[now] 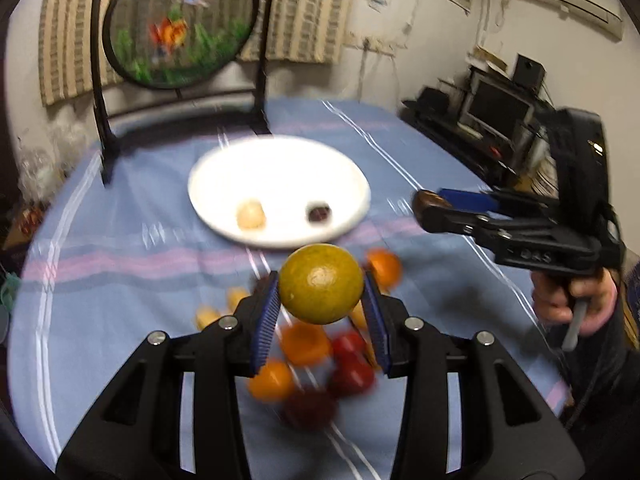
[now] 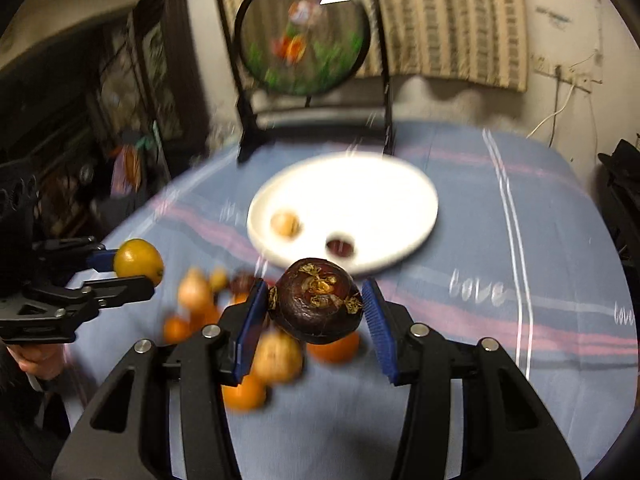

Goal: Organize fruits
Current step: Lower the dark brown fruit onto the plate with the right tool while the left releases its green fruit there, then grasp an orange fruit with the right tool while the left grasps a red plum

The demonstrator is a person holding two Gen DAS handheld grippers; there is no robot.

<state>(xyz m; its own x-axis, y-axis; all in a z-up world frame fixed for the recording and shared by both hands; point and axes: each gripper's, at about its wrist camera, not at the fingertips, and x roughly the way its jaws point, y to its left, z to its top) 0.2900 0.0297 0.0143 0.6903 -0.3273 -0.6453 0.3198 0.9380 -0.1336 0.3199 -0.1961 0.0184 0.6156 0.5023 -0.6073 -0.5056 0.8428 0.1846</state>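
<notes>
My left gripper [image 1: 321,286] is shut on a yellow-green orange [image 1: 321,283], held above the table; it also shows in the right wrist view [image 2: 138,263]. My right gripper [image 2: 316,304] is shut on a dark purple mangosteen [image 2: 316,305], also held in the air, and it shows at the right of the left wrist view [image 1: 430,204]. A white plate [image 1: 280,168] beyond both holds a pale round fruit [image 1: 251,215] and a small dark fruit [image 1: 319,213]. A loose pile of oranges [image 1: 305,342] and red fruits [image 1: 352,372] lies on the cloth under the grippers.
A blue striped tablecloth [image 2: 500,240] covers the table. A round goldfish screen on a black stand [image 1: 180,24] stands at the table's far edge behind the plate. A desk with a monitor [image 1: 500,108] is off to the right.
</notes>
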